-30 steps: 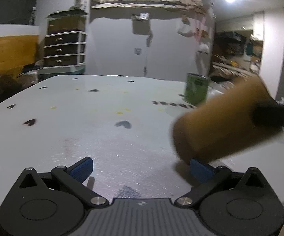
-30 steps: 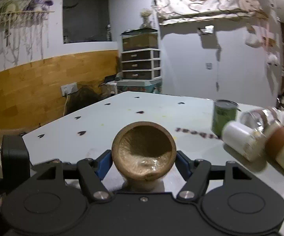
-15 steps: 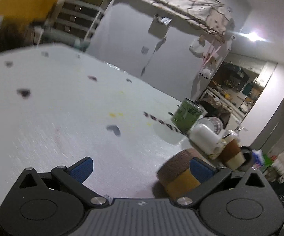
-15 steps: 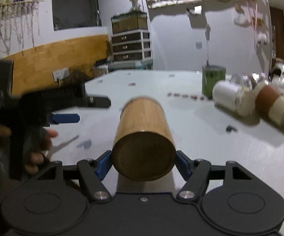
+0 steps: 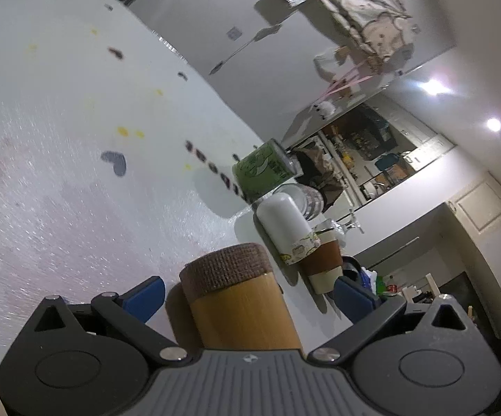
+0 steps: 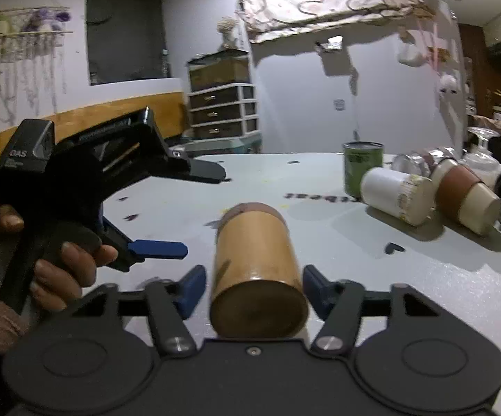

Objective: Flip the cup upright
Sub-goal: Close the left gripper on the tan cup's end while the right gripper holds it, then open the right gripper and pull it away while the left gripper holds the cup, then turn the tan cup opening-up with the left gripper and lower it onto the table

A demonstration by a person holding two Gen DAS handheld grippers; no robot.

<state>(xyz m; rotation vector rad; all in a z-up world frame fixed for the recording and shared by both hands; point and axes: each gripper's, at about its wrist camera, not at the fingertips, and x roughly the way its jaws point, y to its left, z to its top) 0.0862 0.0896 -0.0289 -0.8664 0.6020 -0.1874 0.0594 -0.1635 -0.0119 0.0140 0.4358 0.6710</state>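
the wooden cup (image 6: 255,270) lies on its side on the white table (image 6: 406,277), flat base toward the right gripper (image 6: 252,289), whose blue fingers stand apart on either side, not touching it. the left gripper (image 5: 247,294) is also spread, straddling the cup's brown-banded end. i judge the step is regrasping; next comes closing and tipping it up. only the right view shows the hand (image 6: 59,270) on the left tool; farther off lie a white cup (image 6: 394,196) and green can (image 6: 363,164).
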